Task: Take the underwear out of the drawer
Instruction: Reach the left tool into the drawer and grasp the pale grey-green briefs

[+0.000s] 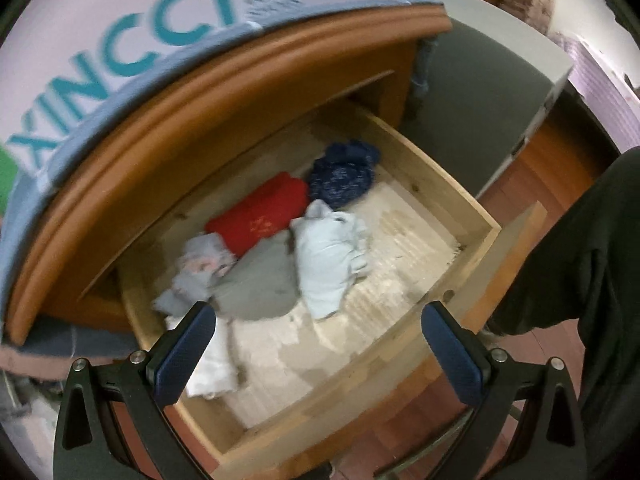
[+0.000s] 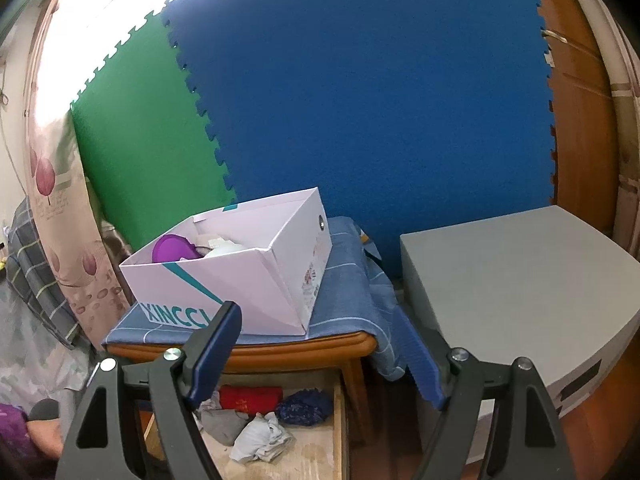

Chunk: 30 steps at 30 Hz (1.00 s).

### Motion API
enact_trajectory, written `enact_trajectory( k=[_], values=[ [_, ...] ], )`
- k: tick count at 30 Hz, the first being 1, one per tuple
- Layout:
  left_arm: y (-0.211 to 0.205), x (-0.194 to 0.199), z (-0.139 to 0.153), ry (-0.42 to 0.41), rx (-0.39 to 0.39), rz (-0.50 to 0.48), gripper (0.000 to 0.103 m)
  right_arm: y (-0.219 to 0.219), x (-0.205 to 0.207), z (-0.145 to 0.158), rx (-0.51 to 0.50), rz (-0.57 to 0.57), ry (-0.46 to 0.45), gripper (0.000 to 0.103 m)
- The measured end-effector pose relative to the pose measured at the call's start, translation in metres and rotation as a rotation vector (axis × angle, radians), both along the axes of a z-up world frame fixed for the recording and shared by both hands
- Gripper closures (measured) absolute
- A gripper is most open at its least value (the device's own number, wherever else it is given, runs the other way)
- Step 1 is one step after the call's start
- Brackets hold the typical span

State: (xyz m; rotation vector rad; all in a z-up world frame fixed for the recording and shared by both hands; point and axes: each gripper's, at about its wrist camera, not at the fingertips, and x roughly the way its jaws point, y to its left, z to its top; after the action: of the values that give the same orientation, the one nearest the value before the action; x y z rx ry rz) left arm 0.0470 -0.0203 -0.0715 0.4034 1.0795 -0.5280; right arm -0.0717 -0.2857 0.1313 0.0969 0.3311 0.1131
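Inside the open wooden drawer (image 1: 436,184), the underwear lies in a loose cluster toward the cabinet side. A red folded piece (image 1: 260,214) sits at 12 o'clock of the group. A dark blue speckled piece (image 1: 344,174) lies at 2 o'clock, just beside the red one. A pale blue crumpled piece (image 1: 330,252) lies at 3 o'clock, touching a grey piece (image 1: 260,280) at the centre. A light grey-lilac piece (image 1: 198,276) lies at 9 o'clock, and a white piece (image 1: 214,364) at 7 o'clock, partly hidden behind one finger.

The left gripper (image 1: 316,354) hangs above the drawer, its fingers (image 1: 184,356) spread wide apart and holding nothing. No finger touches any garment.

The right gripper (image 2: 320,358) is higher and further back, its fingers (image 2: 216,344) also wide apart and empty. In its view the drawer (image 2: 338,420) shows at 6 o'clock, below the nightstand surface (image 2: 248,350). A blue cloth (image 2: 344,276) covers that surface, and an open white box (image 2: 256,284) marked XINCCI stands on it. A grey cabinet (image 2: 516,280) stands at 3 o'clock.
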Motion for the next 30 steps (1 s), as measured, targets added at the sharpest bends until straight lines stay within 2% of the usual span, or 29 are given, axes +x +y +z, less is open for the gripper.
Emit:
enact_trajectory(
  k=[2,5,9,10,21,30],
  values=[
    [-0.01,0.007,-0.008,0.028,-0.01,-0.046,0.003,-0.006,-0.002,0.001,0.01,-0.003,0.001,0.023],
    [-0.024,0.019,-0.02,0.063,0.018,-0.082,0.011,-0.014,-0.005,0.002,0.026,-0.008,0.005,0.023],
    [-0.038,0.039,-0.044,0.141,0.056,-0.114,0.033,-0.02,-0.008,0.002,0.037,-0.007,0.007,0.023],
    [-0.042,0.044,-0.051,0.16,0.072,-0.113,0.035,-0.021,-0.008,0.002,0.038,-0.005,0.009,0.023],
    [-0.065,0.07,-0.098,0.302,0.129,-0.16,0.034,-0.029,-0.008,0.001,0.056,0.011,0.028,0.023],
    [-0.074,0.101,-0.114,0.315,0.164,-0.133,0.03,-0.027,-0.004,-0.003,0.048,0.03,0.047,0.023]
  ],
)
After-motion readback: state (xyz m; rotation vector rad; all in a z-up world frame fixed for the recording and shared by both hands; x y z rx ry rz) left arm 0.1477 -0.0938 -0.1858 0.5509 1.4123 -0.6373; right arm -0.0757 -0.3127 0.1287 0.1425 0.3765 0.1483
